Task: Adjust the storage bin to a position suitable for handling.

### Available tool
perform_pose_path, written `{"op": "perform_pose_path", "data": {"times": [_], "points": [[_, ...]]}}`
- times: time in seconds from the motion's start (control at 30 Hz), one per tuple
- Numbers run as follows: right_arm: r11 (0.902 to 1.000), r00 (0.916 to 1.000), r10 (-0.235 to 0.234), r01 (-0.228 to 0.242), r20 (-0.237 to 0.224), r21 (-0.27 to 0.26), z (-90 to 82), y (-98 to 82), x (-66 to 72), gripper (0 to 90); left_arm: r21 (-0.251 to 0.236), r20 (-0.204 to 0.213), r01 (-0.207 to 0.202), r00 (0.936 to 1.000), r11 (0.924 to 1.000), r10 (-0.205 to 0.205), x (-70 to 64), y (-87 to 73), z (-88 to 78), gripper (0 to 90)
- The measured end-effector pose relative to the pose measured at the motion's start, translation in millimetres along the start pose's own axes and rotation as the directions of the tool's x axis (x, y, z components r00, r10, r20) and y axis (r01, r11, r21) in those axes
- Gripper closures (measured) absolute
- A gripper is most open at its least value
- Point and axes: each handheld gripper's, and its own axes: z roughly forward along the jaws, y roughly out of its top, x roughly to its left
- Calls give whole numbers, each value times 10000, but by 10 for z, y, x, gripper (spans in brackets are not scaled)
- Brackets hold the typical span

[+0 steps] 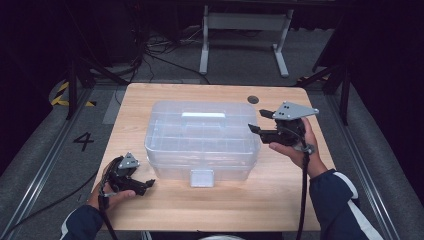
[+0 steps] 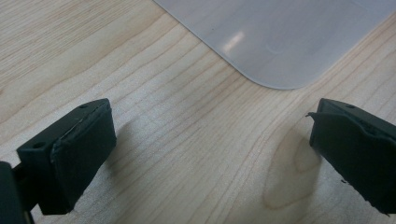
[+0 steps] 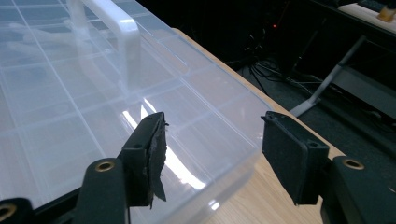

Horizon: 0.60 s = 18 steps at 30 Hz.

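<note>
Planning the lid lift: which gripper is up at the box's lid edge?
The right gripper, raised at the clear box's right edge; the left gripper sits low beside its front-left corner.

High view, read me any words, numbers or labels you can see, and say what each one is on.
"4": a black numeral on the grey floor, left of the table.
The clear plastic box, its latch and both grippers carry no readable text.

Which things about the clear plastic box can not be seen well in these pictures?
- Contents of the box: high view, too small and hazy through the lid.
- Front latch: high view, too small to tell whether it is fastened.
- Most of the box: left gripper view, one corner shows, the rest cut off by the top edge.
</note>
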Motion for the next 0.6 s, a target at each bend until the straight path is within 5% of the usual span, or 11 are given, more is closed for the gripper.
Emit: {"op": "perform_pose_path", "data": {"times": [0.6], "points": [[9969,9952,-621,654,-754,430,381,285,185,475,-4,-11,11,10000,10000,-11,-1,0,1,8]]}}
